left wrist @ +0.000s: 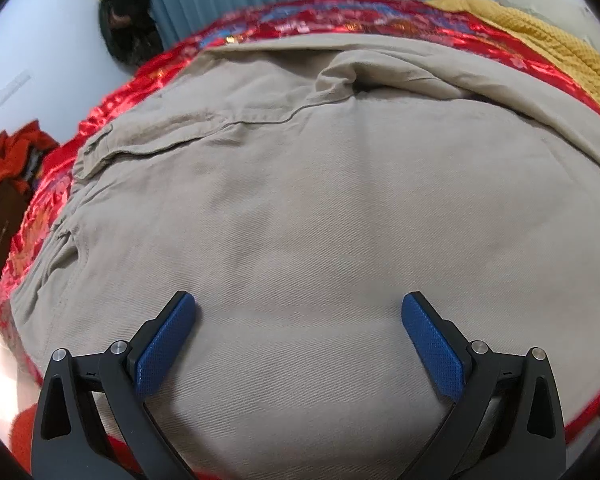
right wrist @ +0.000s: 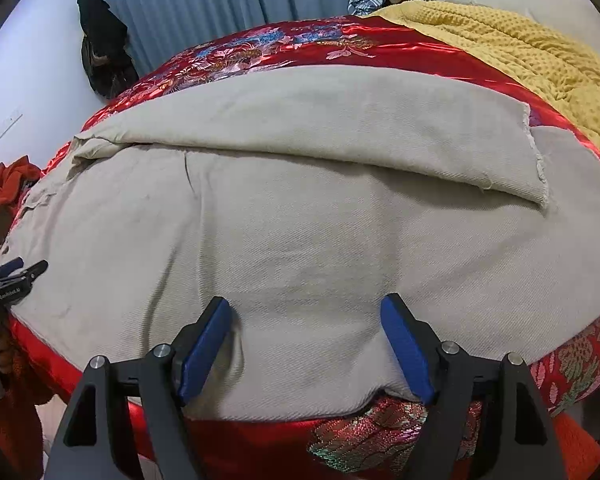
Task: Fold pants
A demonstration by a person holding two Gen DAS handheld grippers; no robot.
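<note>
Lying flat on red floral bedspread [right wrist: 268, 52], beige pants [left wrist: 320, 200] span bed, one leg doubled over far side. Left claw [left wrist: 299, 304] released, fingers spread above waist end. Right claw [right wrist: 306, 308] released, blue pads [right wrist: 204, 348] straddling near leg edge. Yellow blanket [right wrist: 520, 52] far right.

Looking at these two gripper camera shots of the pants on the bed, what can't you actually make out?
- Left wrist view: the pants run past the right edge, so the leg ends are cut off.
- Right wrist view: the waistband is out of frame at left; the left gripper is clipped by that edge.
- Both views: the red bedspread under the pants is covered.
</note>
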